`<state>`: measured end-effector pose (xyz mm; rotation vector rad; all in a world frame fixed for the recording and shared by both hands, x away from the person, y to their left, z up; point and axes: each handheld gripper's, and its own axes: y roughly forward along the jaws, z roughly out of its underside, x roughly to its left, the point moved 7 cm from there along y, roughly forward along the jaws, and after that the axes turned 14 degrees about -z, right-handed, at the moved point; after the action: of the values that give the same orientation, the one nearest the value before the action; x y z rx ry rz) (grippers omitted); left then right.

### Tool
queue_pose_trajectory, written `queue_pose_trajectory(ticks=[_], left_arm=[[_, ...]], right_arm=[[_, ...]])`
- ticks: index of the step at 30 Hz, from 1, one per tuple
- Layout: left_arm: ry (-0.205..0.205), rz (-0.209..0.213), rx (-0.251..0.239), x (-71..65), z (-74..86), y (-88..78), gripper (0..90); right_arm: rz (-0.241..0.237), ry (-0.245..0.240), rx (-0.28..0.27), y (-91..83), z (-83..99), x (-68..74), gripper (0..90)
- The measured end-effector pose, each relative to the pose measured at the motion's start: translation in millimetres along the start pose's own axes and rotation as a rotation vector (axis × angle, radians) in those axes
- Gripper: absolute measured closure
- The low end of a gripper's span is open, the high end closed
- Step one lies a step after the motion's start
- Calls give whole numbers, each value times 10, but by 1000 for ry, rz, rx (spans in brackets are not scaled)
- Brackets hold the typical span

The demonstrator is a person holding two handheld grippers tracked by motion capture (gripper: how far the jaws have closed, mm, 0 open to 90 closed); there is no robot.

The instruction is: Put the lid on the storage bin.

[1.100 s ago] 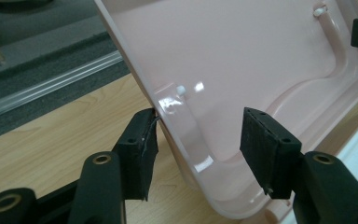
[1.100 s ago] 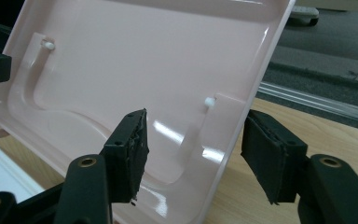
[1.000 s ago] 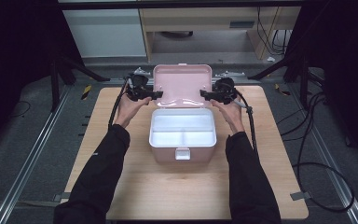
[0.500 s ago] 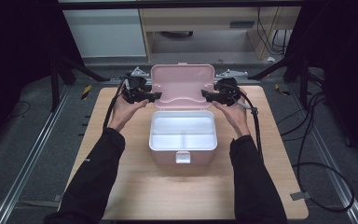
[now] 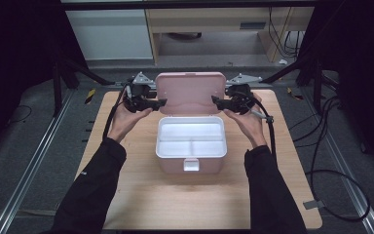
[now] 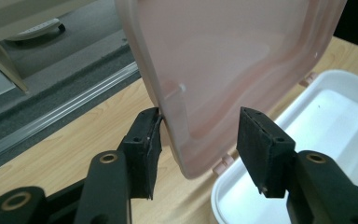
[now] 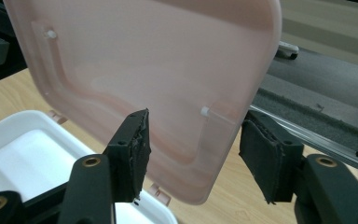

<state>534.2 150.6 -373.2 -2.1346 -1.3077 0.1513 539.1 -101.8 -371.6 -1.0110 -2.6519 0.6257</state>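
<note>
Both hands [image 5: 126, 119] have drawn back, arms retreating toward the person.

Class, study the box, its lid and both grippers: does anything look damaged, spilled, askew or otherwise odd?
Nothing stands out. The pink box sits square on the table, its lid raised upright, its white tray bare and clean. The left gripper and right gripper each straddle a lid edge with jaws apart. The jaw pads look slightly frayed, nothing more.

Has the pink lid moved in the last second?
No. The pink lid stands open at the same spot above the white box, against the table's far edge.
</note>
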Motion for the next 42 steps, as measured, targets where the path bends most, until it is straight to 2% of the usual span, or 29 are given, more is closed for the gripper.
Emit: queue_pose_trajectory(ticks=[2, 10, 15, 21, 23, 24, 26, 31, 36, 37, 38, 39, 40, 41, 42], left_arm=[[24, -5, -2, -41, 32, -73, 505], [41, 31, -2, -91, 119, -243, 574], [70, 26, 2, -130, 176, -329, 642], [91, 53, 10, -189, 316, -438, 738], [98, 54, 16, -209, 343, -447, 741], [123, 49, 25, -245, 395, -463, 744], [130, 47, 30, -262, 420, -470, 743], [187, 13, 60, -337, 587, -503, 700], [148, 13, 74, -348, 876, -563, 629], [140, 9, 79, -343, 930, -568, 619], [123, 6, 85, -334, 999, -575, 601], [103, 11, 92, -326, 1069, -578, 601], [59, 11, 103, -311, 1204, -578, 573], [59, 11, 103, -311, 1204, -578, 558], [43, 9, 109, -304, 1268, -573, 558]], right_arm=[[-4, -8, 9, -69, 29, 56, 460], [-7, -32, 22, -260, 107, 195, 581], [-7, -55, 39, -366, 181, 276, 664], [-28, -84, 50, -512, 312, 388, 778], [-32, -87, 53, -526, 339, 406, 785], [-37, -97, 67, -554, 403, 442, 802], [-44, -106, 75, -582, 466, 475, 809], [-72, -113, 99, -628, 615, 534, 803], [-71, -93, 120, -647, 836, 556, 755], [-58, -95, 130, -643, 900, 547, 744], [-51, -87, 141, -637, 993, 530, 710], [-51, -87, 141, -637, 993, 530, 710], [-38, -72, 141, -647, 1087, 499, 662], [-38, -72, 141, -647, 1087, 499, 662], [-25, -66, 136, -659, 1129, 479, 625]])
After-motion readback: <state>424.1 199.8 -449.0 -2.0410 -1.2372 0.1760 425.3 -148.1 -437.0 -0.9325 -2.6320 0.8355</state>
